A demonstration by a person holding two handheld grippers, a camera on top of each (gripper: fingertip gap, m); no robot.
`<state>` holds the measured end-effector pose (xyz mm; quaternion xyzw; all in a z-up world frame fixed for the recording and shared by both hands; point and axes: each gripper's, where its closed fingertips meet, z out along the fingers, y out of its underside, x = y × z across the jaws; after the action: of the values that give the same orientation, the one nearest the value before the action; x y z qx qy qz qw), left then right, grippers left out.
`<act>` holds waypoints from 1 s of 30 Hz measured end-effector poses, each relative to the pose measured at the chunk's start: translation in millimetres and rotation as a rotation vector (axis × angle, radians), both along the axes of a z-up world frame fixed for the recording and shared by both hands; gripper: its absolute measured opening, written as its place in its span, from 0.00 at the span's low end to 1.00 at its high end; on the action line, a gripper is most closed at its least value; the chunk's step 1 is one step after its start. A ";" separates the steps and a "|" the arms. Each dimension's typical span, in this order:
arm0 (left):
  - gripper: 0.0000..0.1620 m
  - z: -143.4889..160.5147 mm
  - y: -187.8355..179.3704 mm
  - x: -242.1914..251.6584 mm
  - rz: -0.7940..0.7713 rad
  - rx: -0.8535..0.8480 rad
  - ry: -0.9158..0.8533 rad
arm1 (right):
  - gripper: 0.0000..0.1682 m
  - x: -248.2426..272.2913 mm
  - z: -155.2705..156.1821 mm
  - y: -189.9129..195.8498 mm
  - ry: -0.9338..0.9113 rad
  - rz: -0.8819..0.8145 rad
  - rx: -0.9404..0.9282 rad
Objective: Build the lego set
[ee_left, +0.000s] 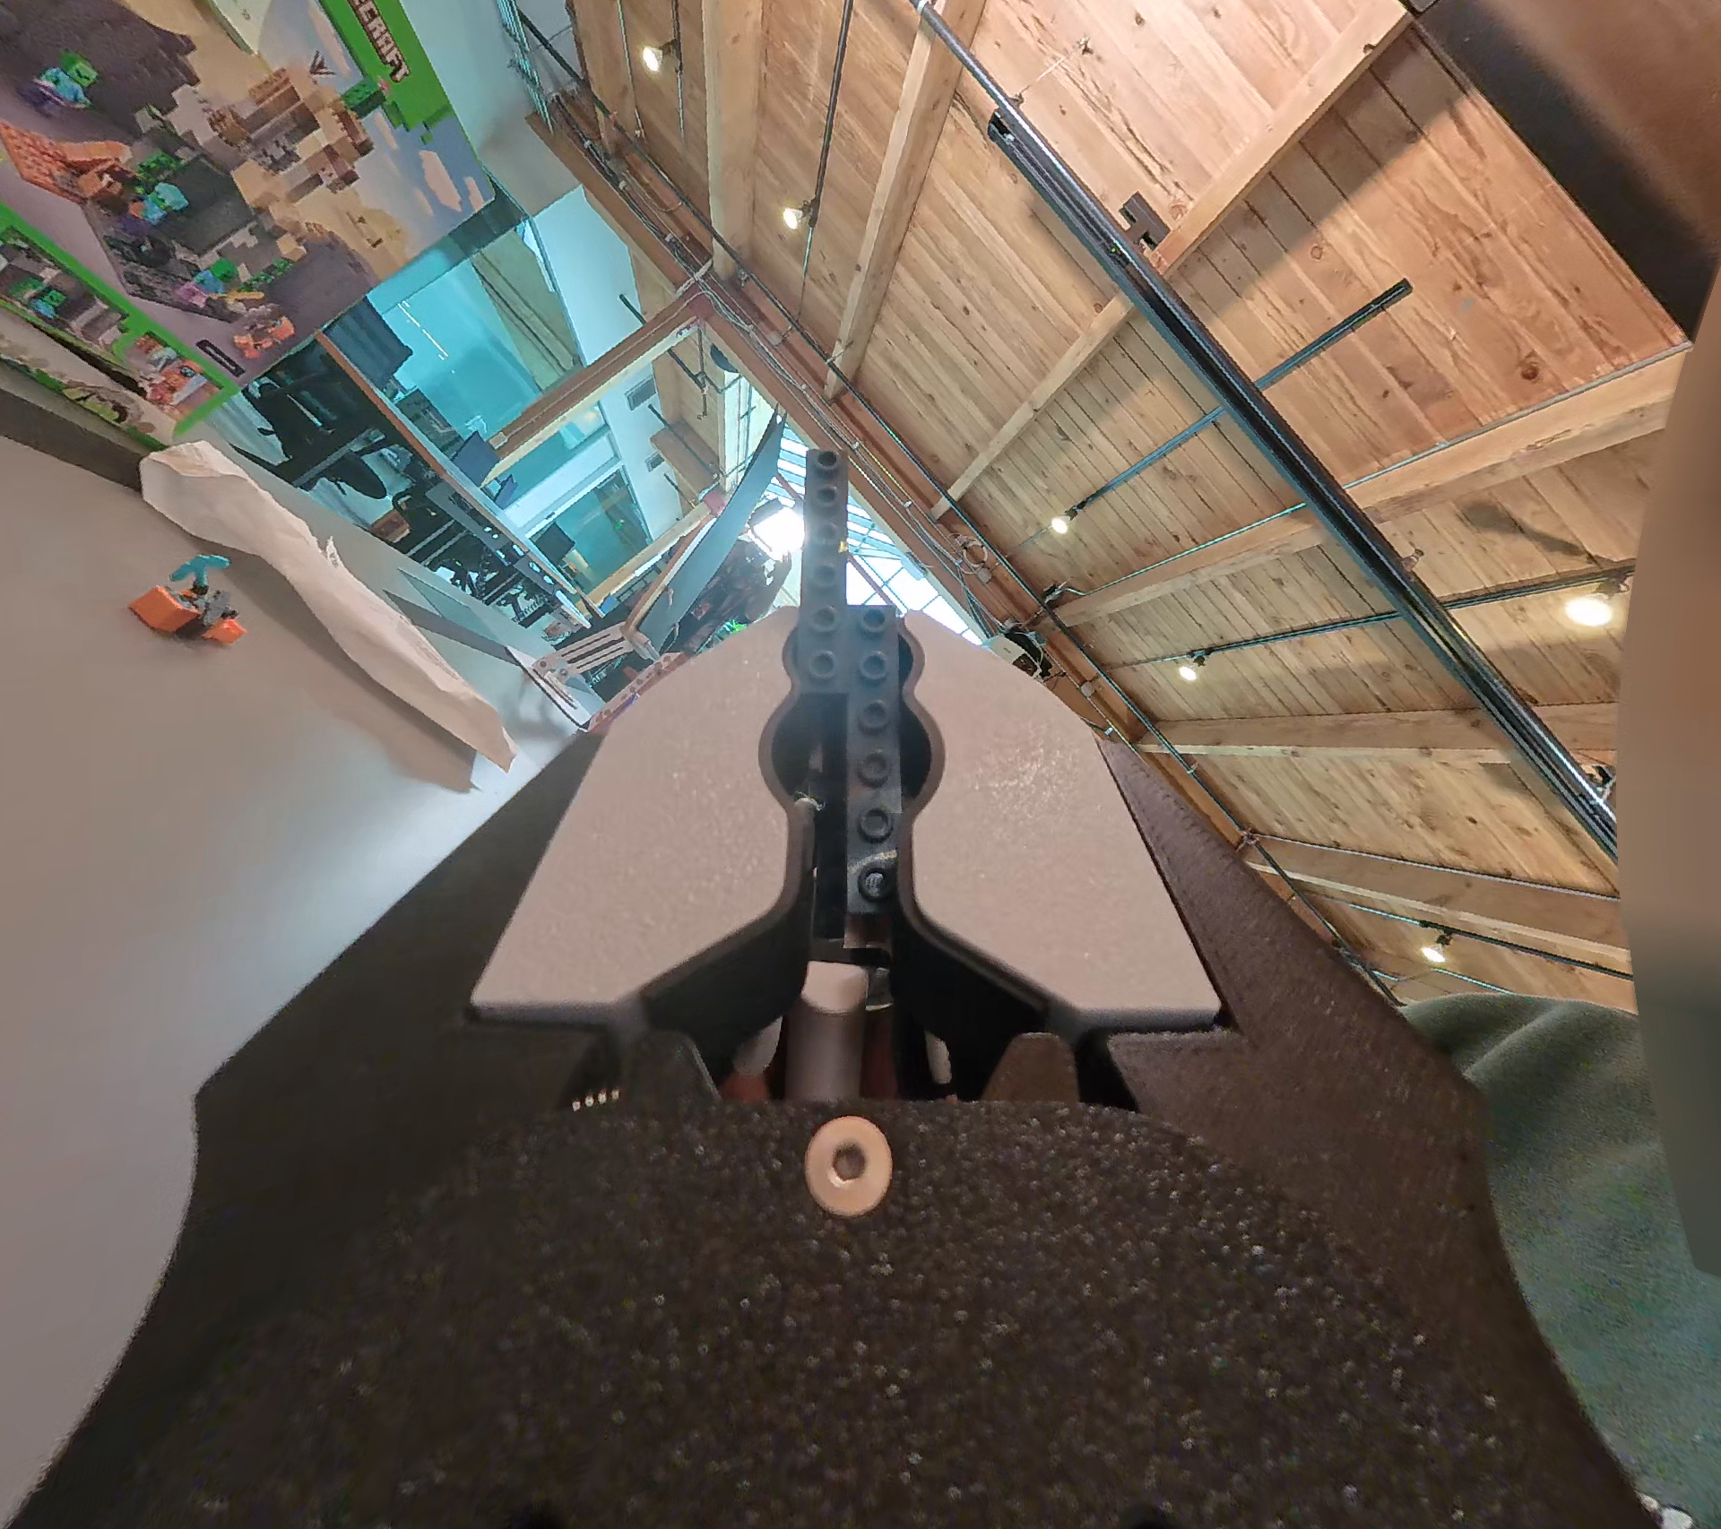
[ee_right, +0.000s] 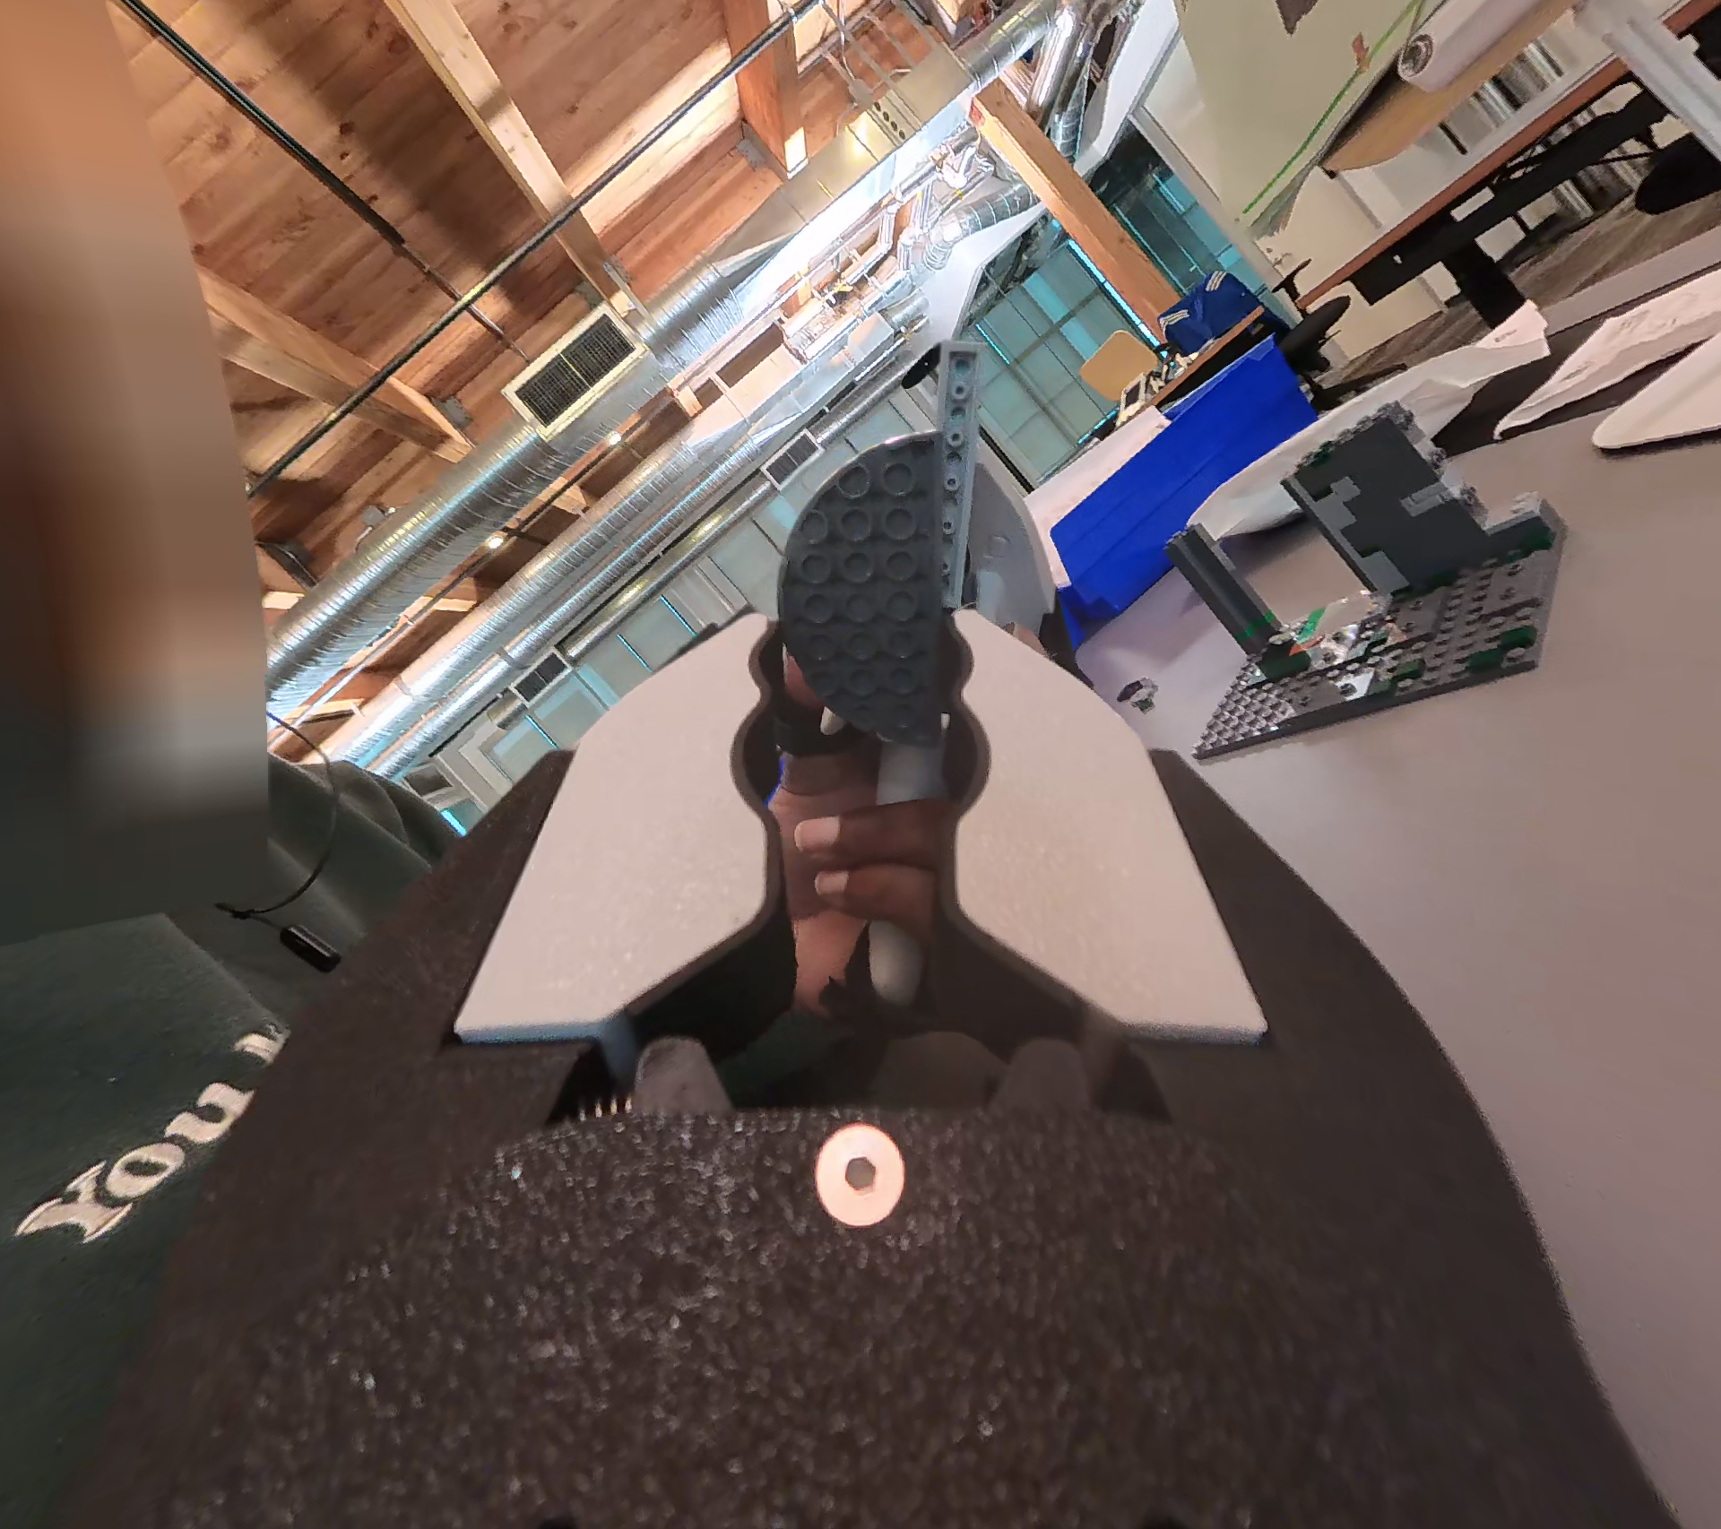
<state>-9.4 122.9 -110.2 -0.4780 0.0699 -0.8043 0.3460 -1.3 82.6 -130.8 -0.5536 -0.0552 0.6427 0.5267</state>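
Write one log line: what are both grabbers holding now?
left gripper: shut on dark studded plates | right gripper: shut on grey half-round plate | both raised, pointing toward ceiling

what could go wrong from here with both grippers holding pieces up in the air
The left gripper pinches two narrow dark plates that overlap only partly, so a nudge may separate them. The right gripper holds the half-round plate by one end; pressing could pivot it. Both are raised above the table, so a dropped piece could bounce away.

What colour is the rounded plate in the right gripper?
Dark grey rounded plate, clearest in the right wrist view.
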 end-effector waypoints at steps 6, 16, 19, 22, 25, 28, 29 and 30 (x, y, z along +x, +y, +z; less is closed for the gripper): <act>0.09 -0.5 -1.2 0.8 0.000 0.012 0.008 | 0.19 -1.5 -1.6 -0.2 -0.063 -0.015 0.011; 0.09 0.4 -5.3 2.6 -0.008 0.029 0.009 | 0.19 -3.2 -2.7 -0.1 -0.065 -0.005 -0.009; 0.09 0.8 -5.6 2.5 -0.011 0.026 0.002 | 0.19 -2.8 -3.1 0.1 -0.065 -0.003 -0.013; 0.09 0.7 -8.5 4.3 -0.027 0.030 0.000 | 0.18 -5.2 -5.7 -0.1 -0.069 0.018 -0.030; 0.09 -1.3 -12.4 8.4 -0.031 0.039 0.019 | 0.18 -7.8 -5.6 -1.3 -0.058 0.038 -0.037; 0.09 -2.1 -12.5 8.9 -0.034 0.036 0.019 | 0.16 -8.6 -7.2 -1.2 -0.063 0.046 -0.048; 0.09 -2.4 -11.6 8.5 -0.031 0.034 0.019 | 0.16 -8.5 -8.3 -0.9 -0.064 0.048 -0.057; 0.09 -2.5 -10.0 7.4 -0.024 0.032 0.020 | 0.16 -8.3 -9.5 -0.6 -0.066 0.052 -0.065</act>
<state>-1.9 113.0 -112.7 -0.4794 0.0920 -0.8024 0.3432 -9.7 82.1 -140.2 -0.5897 -0.0661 0.6391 0.4894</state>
